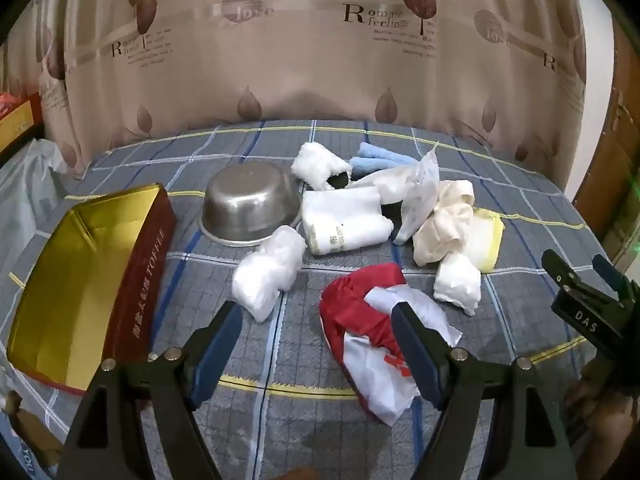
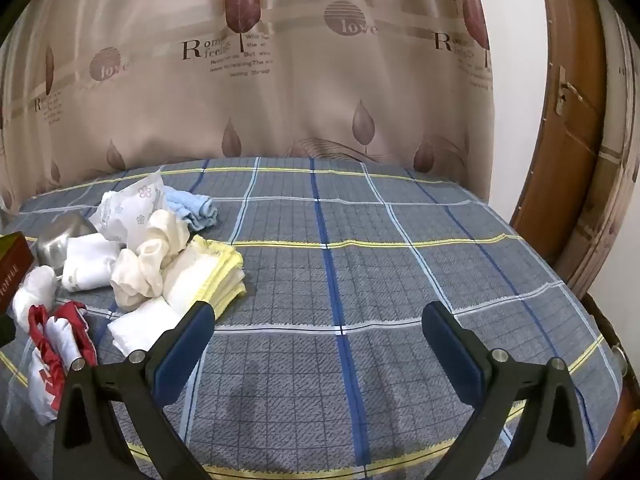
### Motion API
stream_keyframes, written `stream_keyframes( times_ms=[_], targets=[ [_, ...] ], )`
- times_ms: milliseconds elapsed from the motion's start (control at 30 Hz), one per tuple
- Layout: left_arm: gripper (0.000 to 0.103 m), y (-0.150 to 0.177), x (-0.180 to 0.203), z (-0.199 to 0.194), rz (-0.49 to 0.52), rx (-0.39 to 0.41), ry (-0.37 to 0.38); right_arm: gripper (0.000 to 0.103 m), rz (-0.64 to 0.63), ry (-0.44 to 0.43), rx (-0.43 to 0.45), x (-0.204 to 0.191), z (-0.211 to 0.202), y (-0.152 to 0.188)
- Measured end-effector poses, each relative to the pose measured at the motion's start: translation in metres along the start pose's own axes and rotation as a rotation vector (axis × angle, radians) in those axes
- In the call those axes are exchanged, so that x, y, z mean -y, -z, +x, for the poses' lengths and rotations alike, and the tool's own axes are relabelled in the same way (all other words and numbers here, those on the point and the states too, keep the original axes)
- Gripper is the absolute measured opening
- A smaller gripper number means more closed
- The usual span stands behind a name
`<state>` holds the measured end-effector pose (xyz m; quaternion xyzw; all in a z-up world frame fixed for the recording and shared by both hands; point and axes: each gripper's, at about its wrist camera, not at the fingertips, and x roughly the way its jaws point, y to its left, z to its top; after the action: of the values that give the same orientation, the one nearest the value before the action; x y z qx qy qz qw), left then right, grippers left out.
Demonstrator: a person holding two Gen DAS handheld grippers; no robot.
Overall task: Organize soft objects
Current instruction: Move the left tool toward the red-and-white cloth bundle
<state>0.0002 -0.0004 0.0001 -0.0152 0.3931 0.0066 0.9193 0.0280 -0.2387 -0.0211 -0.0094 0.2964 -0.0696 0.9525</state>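
Observation:
A heap of soft things lies on the plaid bed: a red-and-white plastic bag (image 1: 372,340), white bundles (image 1: 268,276), a folded white cloth (image 1: 344,220), cream socks (image 1: 444,224), a yellow-edged cloth (image 1: 490,240) and a blue towel (image 1: 380,160). My left gripper (image 1: 318,320) is open and empty, just above the bed; its right finger overlaps the red-and-white bag. My right gripper (image 2: 316,316) is open and empty over bare bedsheet, right of the heap (image 2: 148,256). It also shows at the right edge of the left wrist view (image 1: 580,268).
An open gold-lined red tin box (image 1: 80,280) lies at the left. A steel bowl (image 1: 252,208) sits beside it. A curtain (image 1: 320,60) hangs behind the bed. A wooden door (image 2: 572,120) stands at the right. A plastic bag (image 1: 28,196) lies at the far left.

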Motion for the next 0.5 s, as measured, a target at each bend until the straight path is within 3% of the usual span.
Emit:
stream_keyframes(
  times_ms=[167,500],
  targets=[
    [0.079,0.0063,-0.0016,-0.0015,-0.014,0.029,0.011,0.103,-0.012,0.007,-0.007,-0.0014,0.0009,-0.0001],
    [0.079,0.0016,0.0008,0.0015,-0.036,-0.042,0.024,0.103,-0.002,-0.001,0.001,0.0002,0.0002,0.0004]
  ],
)
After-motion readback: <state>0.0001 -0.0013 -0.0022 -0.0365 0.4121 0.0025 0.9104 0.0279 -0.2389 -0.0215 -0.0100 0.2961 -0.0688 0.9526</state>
